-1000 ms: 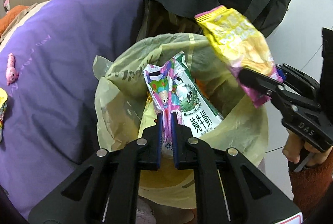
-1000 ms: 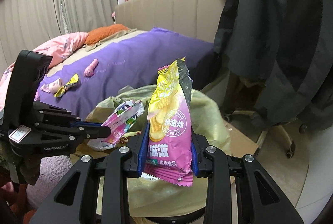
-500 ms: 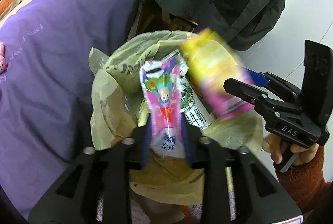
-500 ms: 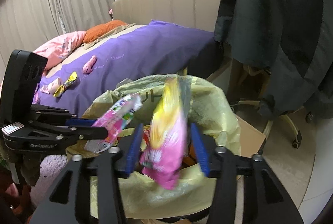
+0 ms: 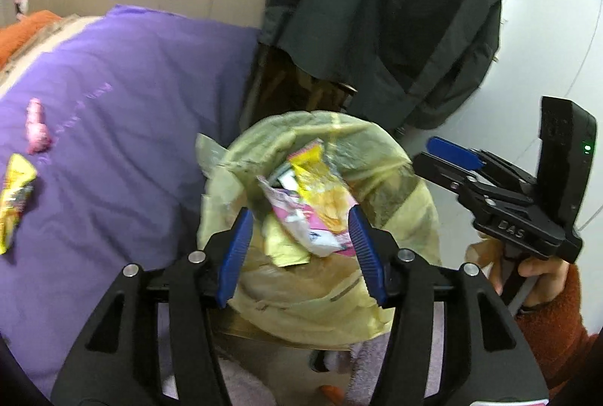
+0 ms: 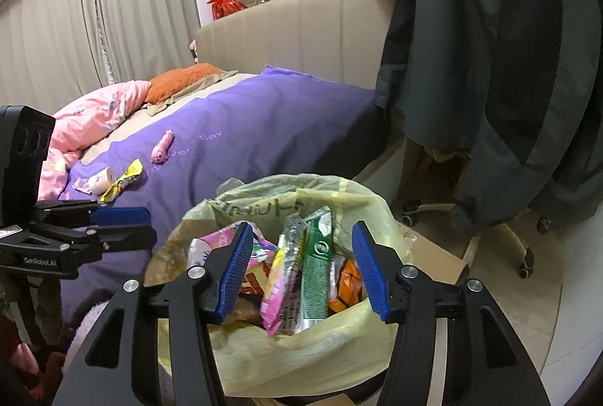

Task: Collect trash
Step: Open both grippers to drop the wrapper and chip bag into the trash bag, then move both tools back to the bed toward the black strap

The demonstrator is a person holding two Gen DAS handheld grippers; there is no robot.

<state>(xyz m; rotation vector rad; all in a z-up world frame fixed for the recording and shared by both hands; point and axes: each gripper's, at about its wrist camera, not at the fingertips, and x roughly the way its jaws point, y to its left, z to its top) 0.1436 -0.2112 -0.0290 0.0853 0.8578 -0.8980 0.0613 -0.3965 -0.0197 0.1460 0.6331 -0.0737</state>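
A bedroom: a bed [image 6: 264,127] under a purple cover fills the left, a dark coat [image 6: 490,48] hangs at right, and the bin [image 6: 350,323] with its yellow liner stands at the bed's edge below both tools. The bin is heaped with wrappers and a green carton [image 6: 316,270]; a yellow-pink packet [image 5: 324,202] lies on top. The left gripper [image 5: 297,255] and the right gripper [image 6: 301,266] each hover over the bin with jaws spread wide and nothing between them. More trash remains well apart on the cover: a yellow wrapper [image 6: 122,180], a small cup [image 6: 101,180] touching or just beside it, and a pink toy-like thing [image 6: 162,142] farther up, which may not be trash. Judged from this, the next step is to lift clear of the liner without snagging it, swing to the bed, and pinch the wrapper by a raised end rather than pressing into the soft cover.
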